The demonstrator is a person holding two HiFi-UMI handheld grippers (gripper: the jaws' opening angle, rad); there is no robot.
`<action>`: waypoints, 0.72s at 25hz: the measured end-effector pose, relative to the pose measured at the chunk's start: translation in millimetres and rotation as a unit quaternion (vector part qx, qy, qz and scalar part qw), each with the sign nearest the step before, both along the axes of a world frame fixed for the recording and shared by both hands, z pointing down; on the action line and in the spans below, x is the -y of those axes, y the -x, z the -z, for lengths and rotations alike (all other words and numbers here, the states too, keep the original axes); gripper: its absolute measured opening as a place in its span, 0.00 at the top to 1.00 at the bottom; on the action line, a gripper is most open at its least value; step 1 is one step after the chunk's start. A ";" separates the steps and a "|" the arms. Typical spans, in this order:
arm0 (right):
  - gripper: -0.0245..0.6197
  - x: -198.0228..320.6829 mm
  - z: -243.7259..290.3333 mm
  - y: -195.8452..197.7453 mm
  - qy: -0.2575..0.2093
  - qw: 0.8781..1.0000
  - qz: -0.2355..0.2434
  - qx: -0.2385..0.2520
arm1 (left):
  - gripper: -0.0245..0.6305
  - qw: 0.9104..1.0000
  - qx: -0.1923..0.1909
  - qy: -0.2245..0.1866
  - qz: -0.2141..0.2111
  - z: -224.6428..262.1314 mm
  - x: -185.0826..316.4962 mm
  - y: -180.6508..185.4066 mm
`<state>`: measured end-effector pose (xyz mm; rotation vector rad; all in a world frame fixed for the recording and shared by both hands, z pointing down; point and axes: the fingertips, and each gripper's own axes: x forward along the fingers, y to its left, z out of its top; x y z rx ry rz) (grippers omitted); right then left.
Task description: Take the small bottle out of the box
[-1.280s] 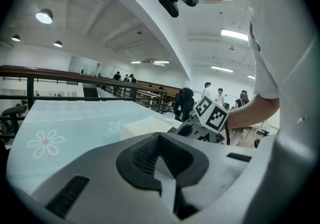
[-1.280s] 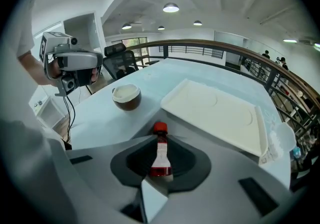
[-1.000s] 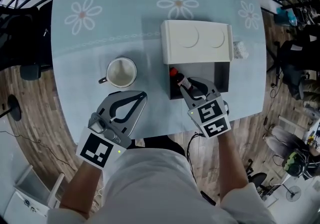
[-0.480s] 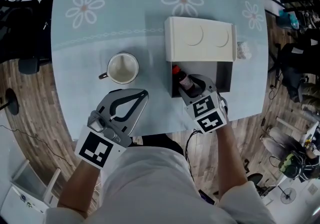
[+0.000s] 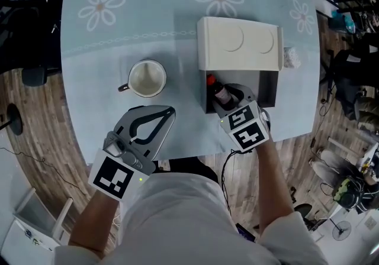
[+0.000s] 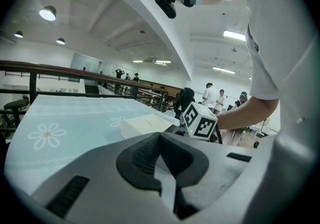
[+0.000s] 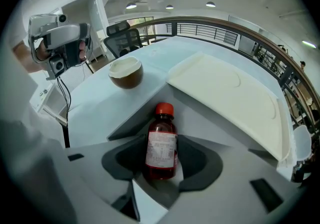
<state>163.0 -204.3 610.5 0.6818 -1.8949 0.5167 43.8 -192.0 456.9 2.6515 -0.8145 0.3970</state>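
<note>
Slippage is the likeliest failure: the right gripper [image 7: 162,158] points steeply down into the grey box [image 5: 267,89], and its jaws, which have just been opening, stand released on either side of the small bottle [image 5: 219,93] without squeezing it. The bottle is still inside the box, at the left of the compartment with its red cap [image 7: 164,109] toward the upper left of the head view; whether it leans or lies flat I cannot tell. Because it sits just beside the box's left wall, the jaw on that side could catch the wall as the grip closes, and the smooth round body could roll away or be pinched off centre over the label. A pull that is not straight up might then scrape the bottle on the rim or drag the light box along. Around it, at lower left, the left gripper [image 5: 167,115] rests over the table [image 5: 106,51] with its jaws clenched on nothing, well apart from the work. The mug [image 5: 145,78] stands left of the box, clear of the lift. The cream lid [image 5: 240,45] is folded back above, and 1 small crumpled white thing [image 5: 288,57] lies at its right edge.
</note>
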 end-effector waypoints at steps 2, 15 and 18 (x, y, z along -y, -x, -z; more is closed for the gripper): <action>0.64 -0.7 -1.5 -0.2 0.006 1.000 -0.004 -0.002 | 0.95 1.000 -0.002 0.002 0.003 0.6 -0.7 0.6; 0.64 0.0 8.5 -3.4 -0.023 1.000 -0.008 -0.020 | 0.95 1.000 -0.003 -0.007 -0.004 12.9 -6.1 4.3; 0.64 1.5 17.5 -8.0 -0.036 0.999 -0.019 -0.018 | 0.95 1.000 -0.002 -0.012 -0.009 18.0 -8.8 4.8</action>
